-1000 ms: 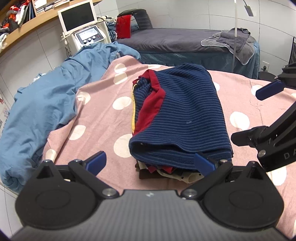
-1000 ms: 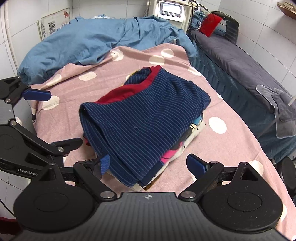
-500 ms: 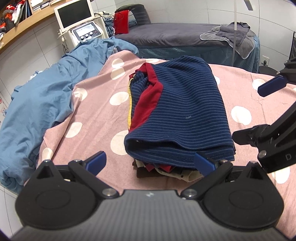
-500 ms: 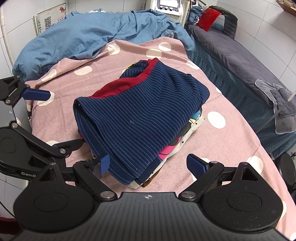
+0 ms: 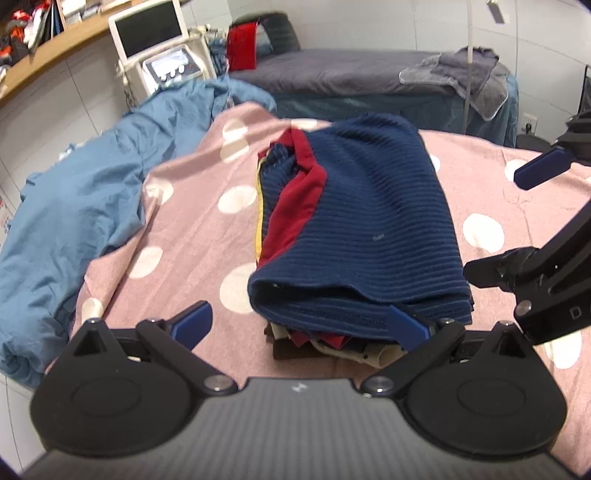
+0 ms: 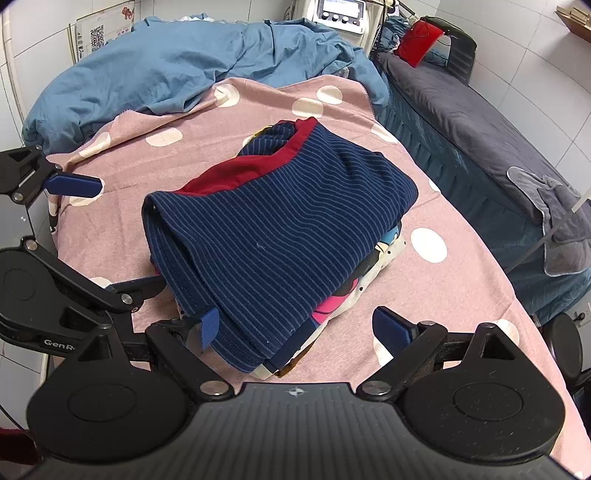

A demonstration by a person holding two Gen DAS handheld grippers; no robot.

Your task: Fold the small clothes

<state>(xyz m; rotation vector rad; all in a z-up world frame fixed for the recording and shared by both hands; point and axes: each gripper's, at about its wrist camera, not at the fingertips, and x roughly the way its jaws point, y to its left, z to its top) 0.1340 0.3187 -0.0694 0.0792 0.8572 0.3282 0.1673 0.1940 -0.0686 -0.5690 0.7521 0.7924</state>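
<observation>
Right gripper (image 6: 303,328) jaws spread wide, straddling near corner of folded navy striped garment (image 6: 280,236) topping a clothes stack (image 6: 369,273) on pink dotted sheet (image 6: 454,295). Left gripper (image 6: 118,236) open, at stack's left edge.

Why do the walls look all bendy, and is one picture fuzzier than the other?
Both views are fisheye, so tile lines curve near the edges. The left wrist view is softer, with the striped navy garment and monitor slightly smeared; the right wrist view is crisper, showing the garment's thin stripes clearly. Lighting is even in both.
</observation>
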